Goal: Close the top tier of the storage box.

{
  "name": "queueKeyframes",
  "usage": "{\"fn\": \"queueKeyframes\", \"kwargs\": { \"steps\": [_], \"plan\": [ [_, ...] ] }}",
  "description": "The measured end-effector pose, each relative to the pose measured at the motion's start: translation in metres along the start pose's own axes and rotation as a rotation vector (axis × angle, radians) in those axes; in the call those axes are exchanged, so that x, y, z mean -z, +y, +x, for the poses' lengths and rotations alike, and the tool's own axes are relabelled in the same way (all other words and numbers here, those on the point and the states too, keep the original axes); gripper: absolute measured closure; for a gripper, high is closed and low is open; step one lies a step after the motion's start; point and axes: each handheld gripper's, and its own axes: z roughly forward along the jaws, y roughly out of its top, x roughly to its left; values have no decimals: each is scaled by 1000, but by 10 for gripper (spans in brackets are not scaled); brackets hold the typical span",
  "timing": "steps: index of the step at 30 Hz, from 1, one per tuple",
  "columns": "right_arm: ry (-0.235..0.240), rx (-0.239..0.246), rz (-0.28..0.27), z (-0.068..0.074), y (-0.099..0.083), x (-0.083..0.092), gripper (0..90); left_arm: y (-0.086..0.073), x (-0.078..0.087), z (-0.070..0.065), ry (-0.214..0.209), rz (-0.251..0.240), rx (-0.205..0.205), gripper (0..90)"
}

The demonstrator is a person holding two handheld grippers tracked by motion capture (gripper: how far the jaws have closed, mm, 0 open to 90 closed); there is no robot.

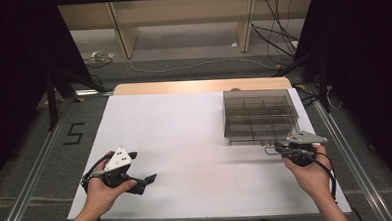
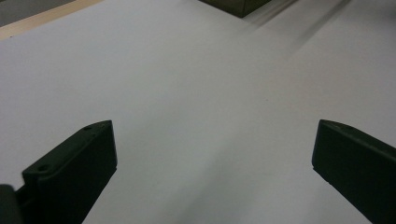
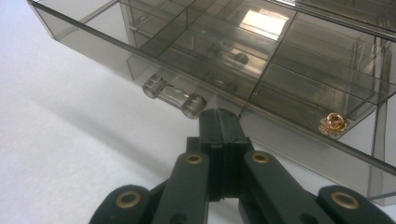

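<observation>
Drawer (image 3: 261, 88) of the smoky clear organizer box (image 1: 260, 112) sits pulled out at the table's far right, and the right gripper (image 3: 219, 122) is parked right at its front wall with both jaws pressed flat together, nothing between them, just beside the clear bar handle (image 3: 174, 97). To work the drawer cleanly, the person would probably do best to keep those tips square on the front, or hooked behind the handle, and move straight along the runners so the light box doesn't skid. A small gold rose (image 3: 334, 123) lies in a front compartment, so go gently. The left gripper (image 1: 148, 179) hovers wide open and empty over the white table (image 1: 185, 141), well apart; bracing the box with it looks smart.
</observation>
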Motion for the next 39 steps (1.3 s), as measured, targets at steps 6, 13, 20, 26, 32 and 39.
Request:
{"fn": "queueKeyframes", "kwargs": {
  "steps": [6,13,20,26,32,39],
  "plan": [
    [-8,-3,-3,-2,1,0,900,0,0,0,0,0,-1,0],
    [-20,-6,-7,-3,2,-1,900,0,0,-1,-1,1,0,0],
    [-29,-4,-12,-5,4,-2,900,0,0,0,1,1,-2,0],
    [-38,-8,-16,-6,7,-3,900,0,-1,-1,-2,-2,3,0],
    [-42,-11,-21,-6,9,-4,900,0,0,-1,1,-1,0,0],
    [-48,-17,-27,-8,12,-7,900,1,0,0,2,-1,-1,0]
  ]
}}
